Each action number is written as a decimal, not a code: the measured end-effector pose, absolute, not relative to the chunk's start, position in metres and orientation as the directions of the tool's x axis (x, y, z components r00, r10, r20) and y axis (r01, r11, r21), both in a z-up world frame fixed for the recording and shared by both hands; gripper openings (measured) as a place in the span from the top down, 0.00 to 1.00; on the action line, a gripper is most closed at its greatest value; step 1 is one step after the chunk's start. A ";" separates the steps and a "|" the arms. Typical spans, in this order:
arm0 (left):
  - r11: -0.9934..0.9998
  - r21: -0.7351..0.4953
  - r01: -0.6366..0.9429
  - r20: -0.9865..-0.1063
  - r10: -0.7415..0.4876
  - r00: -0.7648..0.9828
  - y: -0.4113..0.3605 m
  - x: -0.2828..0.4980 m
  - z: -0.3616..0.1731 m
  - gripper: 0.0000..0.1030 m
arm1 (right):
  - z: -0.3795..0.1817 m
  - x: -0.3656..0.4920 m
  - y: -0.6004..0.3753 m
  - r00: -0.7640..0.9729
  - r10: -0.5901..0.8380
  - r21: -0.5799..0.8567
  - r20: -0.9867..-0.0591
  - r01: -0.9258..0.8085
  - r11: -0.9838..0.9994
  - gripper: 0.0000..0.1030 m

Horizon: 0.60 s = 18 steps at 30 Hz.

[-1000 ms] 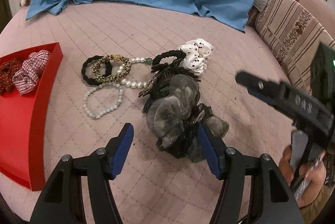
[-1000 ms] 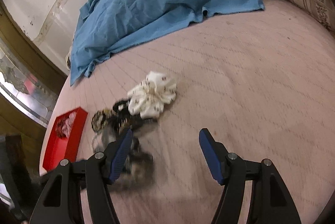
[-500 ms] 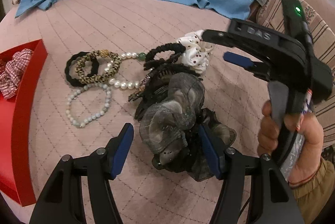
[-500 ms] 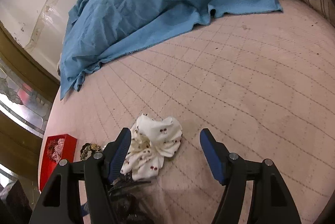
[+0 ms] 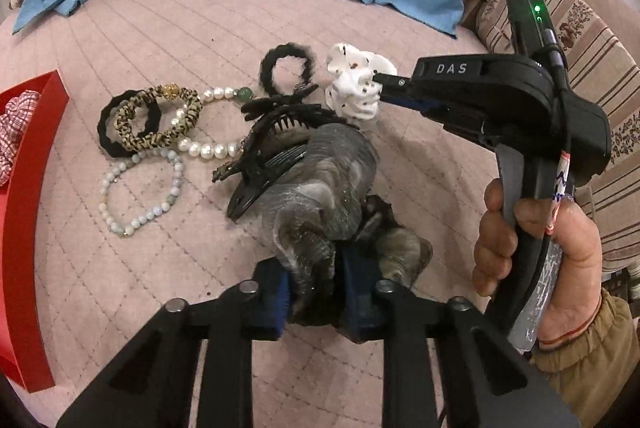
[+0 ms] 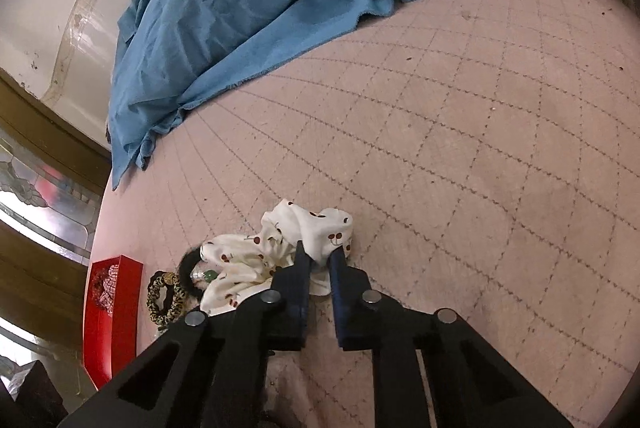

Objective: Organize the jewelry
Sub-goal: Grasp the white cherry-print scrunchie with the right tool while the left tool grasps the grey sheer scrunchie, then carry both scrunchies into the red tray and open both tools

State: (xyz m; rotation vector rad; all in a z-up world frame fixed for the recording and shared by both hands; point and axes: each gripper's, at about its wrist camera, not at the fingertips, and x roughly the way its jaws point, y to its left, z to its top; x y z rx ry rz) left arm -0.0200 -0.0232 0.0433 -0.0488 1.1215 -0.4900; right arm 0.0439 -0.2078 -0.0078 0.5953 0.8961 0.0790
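Both claws were working the same heap on the pink quilted bed (image 5: 160, 288). The left claw (image 5: 314, 284) was closing on the grey gauzy hair bow (image 5: 320, 187), its blue pads already squeezing the fabric, probably because that bulky piece covered the clips beneath. The right claw (image 6: 318, 260) was pressed together, pinching a fold of the white cherry-print scrunchie (image 6: 316, 228) at the heap's far edge. The red tray (image 5: 24, 228) waited to the left with a checked scrunchie (image 5: 12, 131) in it, likely the destination.

left hand-held gripper (image 5: 316, 288) closing on grey scrunchie (image 5: 324, 183), right one (image 6: 318, 264) pinching white scrunchie (image 6: 320, 232)
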 end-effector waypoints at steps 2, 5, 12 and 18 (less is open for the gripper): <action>0.890 -0.277 0.362 -0.846 -0.404 0.348 -0.024 -0.025 0.049 0.87 | -0.005 0.040 -0.208 0.638 0.306 0.521 -0.706 0.175 0.835 0.93; 0.885 -0.274 0.376 -0.840 -0.411 0.355 -0.026 -0.033 0.059 0.87 | 0.002 0.032 -0.211 0.651 0.304 0.529 -0.696 0.178 0.830 0.93; 0.868 -0.270 0.417 -0.816 -0.436 0.380 -0.027 -0.059 0.082 0.87 | 0.016 0.010 -0.220 0.677 0.299 0.548 -0.673 0.185 0.816 0.93; 0.863 -0.277 0.422 -0.801 -0.450 0.394 -0.021 -0.077 0.094 0.87 | 0.037 -0.018 -0.220 0.708 0.272 0.530 -0.651 0.167 0.832 0.93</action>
